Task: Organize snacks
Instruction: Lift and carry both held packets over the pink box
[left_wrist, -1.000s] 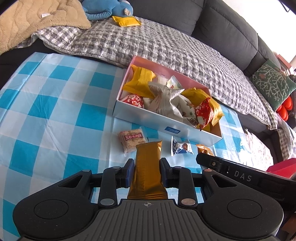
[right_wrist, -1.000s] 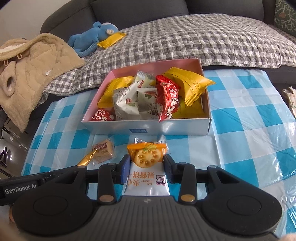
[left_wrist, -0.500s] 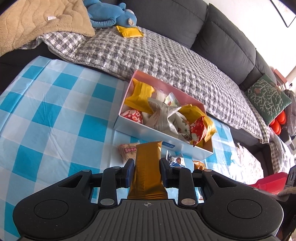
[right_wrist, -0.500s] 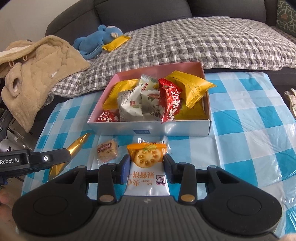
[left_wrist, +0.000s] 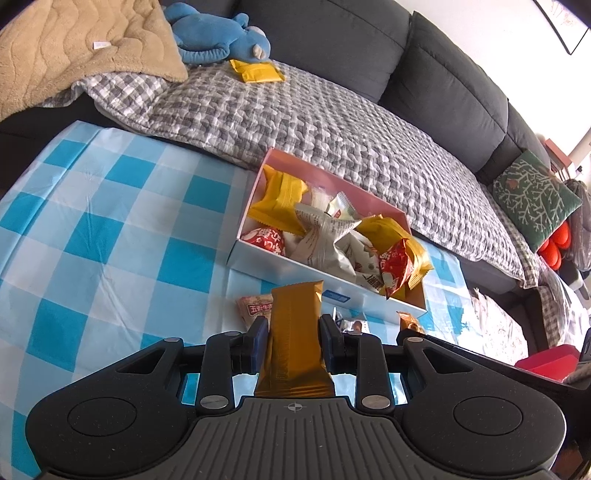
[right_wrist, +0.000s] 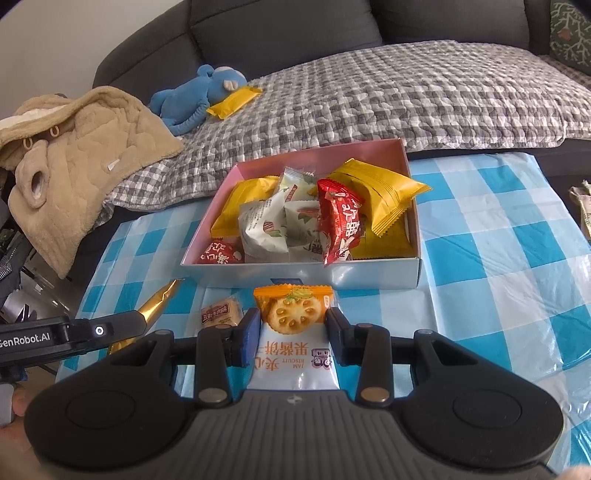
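Note:
My left gripper (left_wrist: 293, 328) is shut on a gold snack bar (left_wrist: 293, 339), held above the blue-checked tablecloth in front of the pink-lined snack box (left_wrist: 280, 271). My right gripper (right_wrist: 291, 328) is shut on a jam biscuit packet (right_wrist: 293, 332), just in front of the same box (right_wrist: 373, 275). The box holds several yellow, white and red packets. A small beige cracker packet (right_wrist: 221, 314) lies on the cloth before the box; it also shows in the left wrist view (left_wrist: 255, 308). The left gripper with the gold bar (right_wrist: 155, 308) shows at the left of the right wrist view.
A dark sofa with a grey checked blanket (right_wrist: 369, 96) stands behind the table. On it lie a blue plush toy (right_wrist: 199, 92), a yellow packet (right_wrist: 234, 101) and a beige fleece (right_wrist: 74, 147). A green cushion (left_wrist: 532, 199) sits at the right. Another small packet (left_wrist: 351, 325) lies near the box.
Both grippers have risen and drawn back from the box with their packets still held. The left gripper has swung further left of the right one.

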